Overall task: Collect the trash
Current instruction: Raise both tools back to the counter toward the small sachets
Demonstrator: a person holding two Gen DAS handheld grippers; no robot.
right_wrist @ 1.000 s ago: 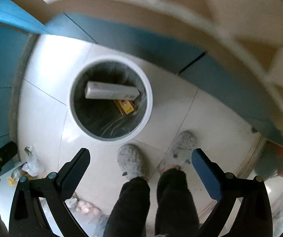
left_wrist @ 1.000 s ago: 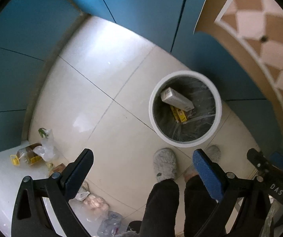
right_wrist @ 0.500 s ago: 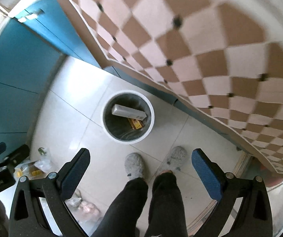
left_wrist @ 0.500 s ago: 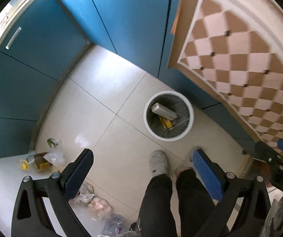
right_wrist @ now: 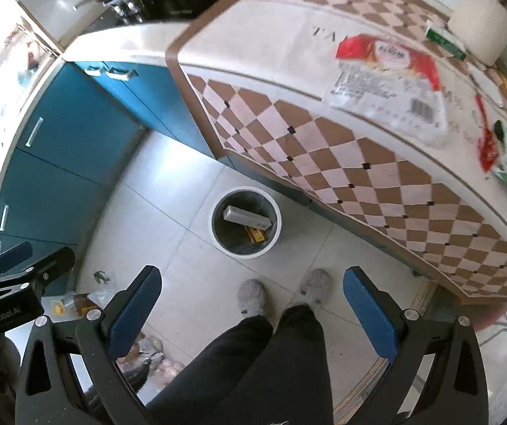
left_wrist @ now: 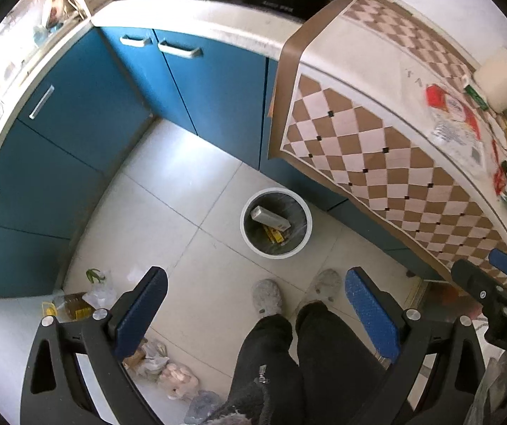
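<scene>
- On the far left, plastic bags (left_wrist: pixel 101 292) and an oil bottle (left_wrist: pixel 71 306) are lying on the floor by the blue cupboards (left_wrist: pixel 86 113).
- The left claw (left_wrist: pixel 255 313) is hanging high over the floor, its blue pads wide apart and holding nothing.
- In the middle, the bin (right_wrist: pixel 246 221) is sitting on the floor, with a long box (right_wrist: pixel 247 216) lying inside it.
- The right claw (right_wrist: pixel 251 313) is also gaping apart and empty.
- On the right, a red and clear wrapper (right_wrist: pixel 388 85) is lying on the desk (right_wrist: pixel 324 148) with smaller scraps (right_wrist: pixel 490 148) beside it.
- The wrapper is looking thin and slippery, so a claw could be pinching the cloth too, or be letting it slide off.
</scene>
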